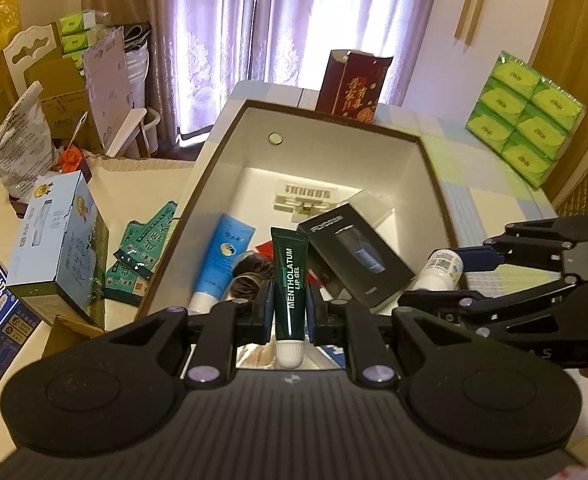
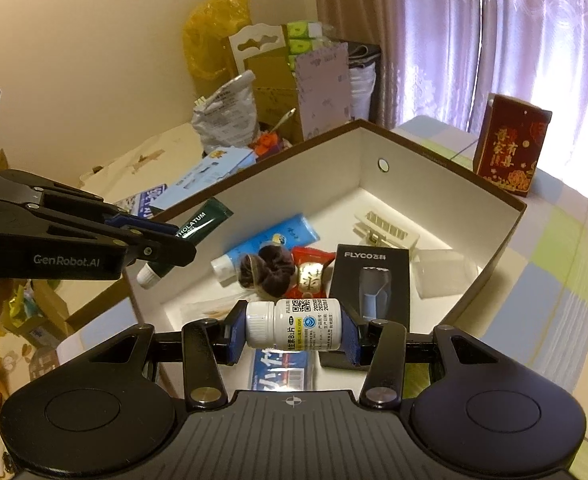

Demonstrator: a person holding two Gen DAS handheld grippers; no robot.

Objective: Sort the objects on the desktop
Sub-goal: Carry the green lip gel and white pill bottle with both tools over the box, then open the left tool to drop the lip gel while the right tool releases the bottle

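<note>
My left gripper (image 1: 290, 314) is shut on a dark green lip gel tube (image 1: 290, 284), white cap toward the camera, held above the near edge of the open brown box (image 1: 230, 128). My right gripper (image 2: 292, 330) is shut on a white pill bottle (image 2: 294, 323) lying sideways between the pads, also above the box (image 2: 433, 168). In the box lie a blue tube (image 1: 222, 260), a black shaver box (image 1: 357, 256), a brown scrunchie (image 2: 268, 268), a red packet (image 2: 311, 258) and a cream hair clip (image 2: 385, 228). The right gripper (image 1: 453, 276) shows at the left wrist view's right edge.
A red gift box (image 1: 353, 84) stands behind the brown box. Green tissue packs (image 1: 525, 116) lie at the right on the checked tablecloth (image 2: 553, 260). A blue carton (image 1: 58, 240), teal sachets (image 1: 146, 256) and piled bags and cardboard (image 2: 254, 96) crowd the left side.
</note>
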